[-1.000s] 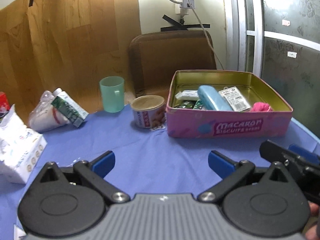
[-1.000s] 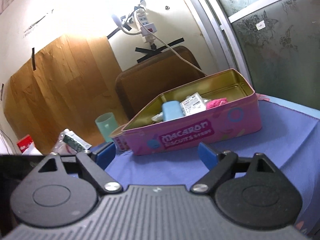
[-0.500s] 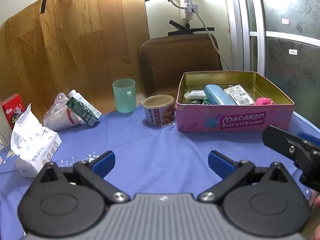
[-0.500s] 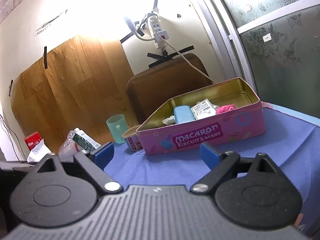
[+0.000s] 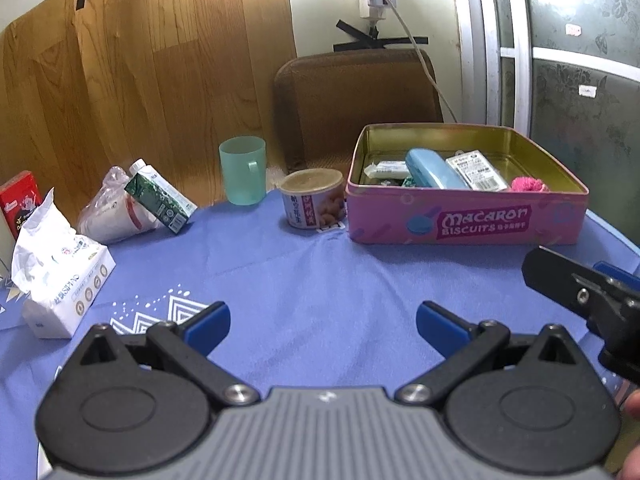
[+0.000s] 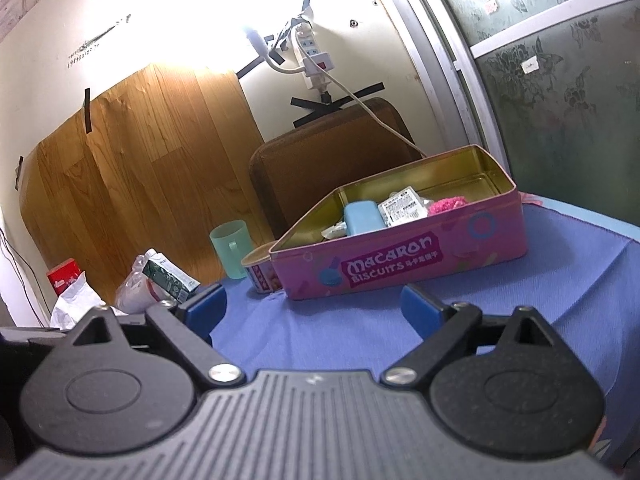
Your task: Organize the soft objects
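Observation:
A pink Macaron biscuit tin (image 5: 468, 220) (image 6: 400, 264) stands open on the blue tablecloth. Inside lie a light blue case (image 5: 434, 168) (image 6: 362, 218), a white labelled packet (image 5: 476, 170) (image 6: 404, 210), a pink fluffy thing (image 5: 528, 185) (image 6: 446, 204) and a small wrapped item (image 5: 386, 168). My left gripper (image 5: 322, 322) hangs open and holds nothing, well short of the tin. My right gripper (image 6: 312, 310) is open too, low over the cloth in front of the tin; its black body (image 5: 580, 296) shows at the right of the left wrist view.
Left of the tin stand a snack can (image 5: 312, 202), a green mug (image 5: 242, 170), a tilted green carton (image 5: 160, 196) on a plastic bag (image 5: 112, 216), a tissue pack (image 5: 60, 276) and a red box (image 5: 20, 200). A brown chair back (image 5: 356, 100) rises behind the table.
Both grippers have drawn back from the tin, which now looks smaller and farther. The left view has swung so more of the table's left side shows. Both stay open.

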`<state>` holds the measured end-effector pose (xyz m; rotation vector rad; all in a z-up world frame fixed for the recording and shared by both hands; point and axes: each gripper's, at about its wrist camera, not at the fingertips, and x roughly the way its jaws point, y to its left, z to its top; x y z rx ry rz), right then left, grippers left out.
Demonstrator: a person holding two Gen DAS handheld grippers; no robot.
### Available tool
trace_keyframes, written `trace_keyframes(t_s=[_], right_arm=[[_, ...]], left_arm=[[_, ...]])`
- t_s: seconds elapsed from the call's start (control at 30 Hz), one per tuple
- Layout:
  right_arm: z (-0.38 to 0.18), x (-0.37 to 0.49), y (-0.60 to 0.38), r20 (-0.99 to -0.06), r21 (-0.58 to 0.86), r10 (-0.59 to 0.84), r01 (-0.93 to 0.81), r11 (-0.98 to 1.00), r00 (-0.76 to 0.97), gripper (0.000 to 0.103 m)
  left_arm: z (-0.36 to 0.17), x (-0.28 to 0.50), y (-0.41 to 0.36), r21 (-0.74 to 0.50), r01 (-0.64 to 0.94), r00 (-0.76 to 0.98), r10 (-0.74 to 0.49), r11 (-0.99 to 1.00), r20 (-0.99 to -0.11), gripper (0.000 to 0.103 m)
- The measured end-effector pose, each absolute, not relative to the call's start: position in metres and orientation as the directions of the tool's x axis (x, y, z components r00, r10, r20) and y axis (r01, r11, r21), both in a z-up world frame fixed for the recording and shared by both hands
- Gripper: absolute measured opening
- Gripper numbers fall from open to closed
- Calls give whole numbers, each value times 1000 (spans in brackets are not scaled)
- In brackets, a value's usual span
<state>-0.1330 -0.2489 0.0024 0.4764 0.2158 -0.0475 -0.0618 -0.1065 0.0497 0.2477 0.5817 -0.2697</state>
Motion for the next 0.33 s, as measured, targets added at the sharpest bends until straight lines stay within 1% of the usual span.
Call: trace_keyframes(t_s=[0.17,0.33], right_arm=[[-1,-131,-250,-230,455,7,101,885,973,96],[-3,-128,-249,-241,453,6,107,885,970,97]], left_arm=[[44,-57,-104,111,338,779,-211,935,-590,103],[41,-55,-104,116,342,778,-212,933,-591,103]])
